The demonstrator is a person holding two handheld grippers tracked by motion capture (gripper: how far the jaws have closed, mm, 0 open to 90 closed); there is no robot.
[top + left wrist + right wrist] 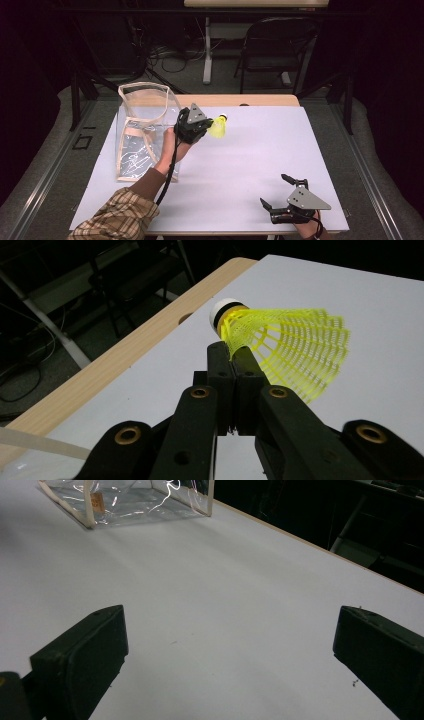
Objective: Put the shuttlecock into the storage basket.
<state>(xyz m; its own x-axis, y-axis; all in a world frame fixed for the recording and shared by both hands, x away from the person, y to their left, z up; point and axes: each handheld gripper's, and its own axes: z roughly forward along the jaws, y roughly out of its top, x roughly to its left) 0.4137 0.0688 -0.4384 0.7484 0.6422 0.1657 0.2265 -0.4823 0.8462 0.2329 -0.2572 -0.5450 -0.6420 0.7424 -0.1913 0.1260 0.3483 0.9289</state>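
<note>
The left gripper (204, 126) is hovering above the white table surface (250, 160) with its jaws pressed together on the edge of a yellow shuttlecock (218, 125). In the left gripper view, the shuttlecock (285, 347) is sitting right at the jaw tips: its netted skirt is being pinched between them near the white cork, which is sticking out just beyond the tips, while the rest of the skirt is fanning out to one side of the jaws. The person's left hand (172, 145) is carrying this gripper, a plaid sleeve (117, 217) trailing behind it.

A clear plastic bag (142, 131) with beige trim is standing upright just behind the left gripper, beside the hand and well back from the jaw tips.

The right gripper (280, 192) is resting low near the table's near edge, its jaws spread wide with nothing between them. In the right gripper view, the clear plastic bag (135, 500) is lying far ahead of these jaws, toward the left jaw's side.
</note>
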